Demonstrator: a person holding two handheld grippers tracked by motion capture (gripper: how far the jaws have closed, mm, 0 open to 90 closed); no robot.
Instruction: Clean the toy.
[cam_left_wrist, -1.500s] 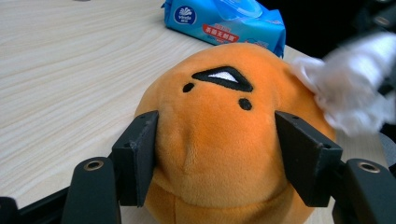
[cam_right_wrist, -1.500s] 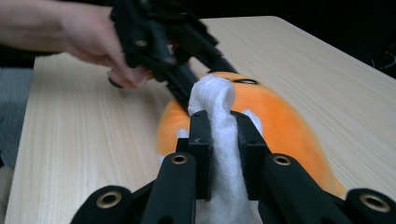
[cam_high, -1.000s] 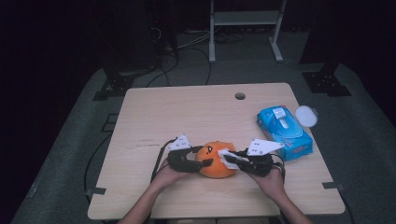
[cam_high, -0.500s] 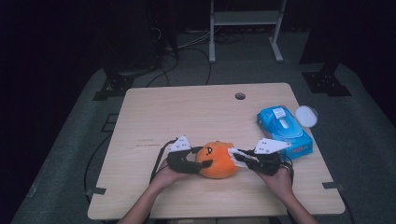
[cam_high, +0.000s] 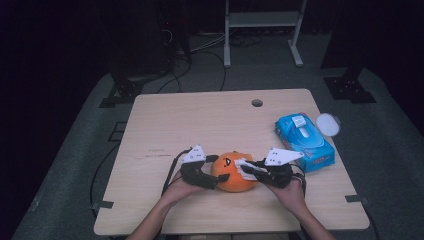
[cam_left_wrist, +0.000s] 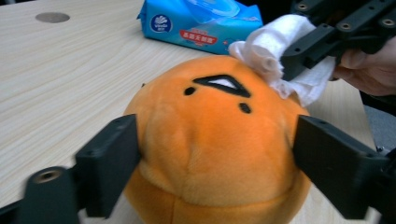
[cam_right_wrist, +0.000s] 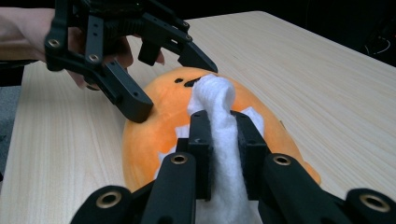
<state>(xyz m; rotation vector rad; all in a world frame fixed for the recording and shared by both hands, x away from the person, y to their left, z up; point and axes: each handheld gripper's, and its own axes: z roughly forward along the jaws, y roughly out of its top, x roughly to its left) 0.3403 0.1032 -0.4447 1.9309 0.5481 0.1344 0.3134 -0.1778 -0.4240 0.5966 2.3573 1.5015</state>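
Two jaws of the left gripper (cam_left_wrist: 219, 163) have just been opening and now flank the orange plush (cam_left_wrist: 215, 140) without squeezing it. Right gripper (cam_right_wrist: 219, 126) pinches the white wipe (cam_right_wrist: 217, 116) against the plush top. Risk: with the plush unclamped, a wiping stroke may roll or push it across the table (cam_high: 200, 125).

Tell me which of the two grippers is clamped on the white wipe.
The right gripper: its fingers pinch the white wipe, while the left gripper straddles the orange plush toy.

The plush toy (cam_high: 234, 172) at lower centre is bright orange with small black face markings and white patches. The wipe (cam_right_wrist: 215, 122) against it is plain white. At right, the pack (cam_high: 305, 141) is sky blue with a red strip. The worktop (cam_high: 200, 125) is pale wood grain.
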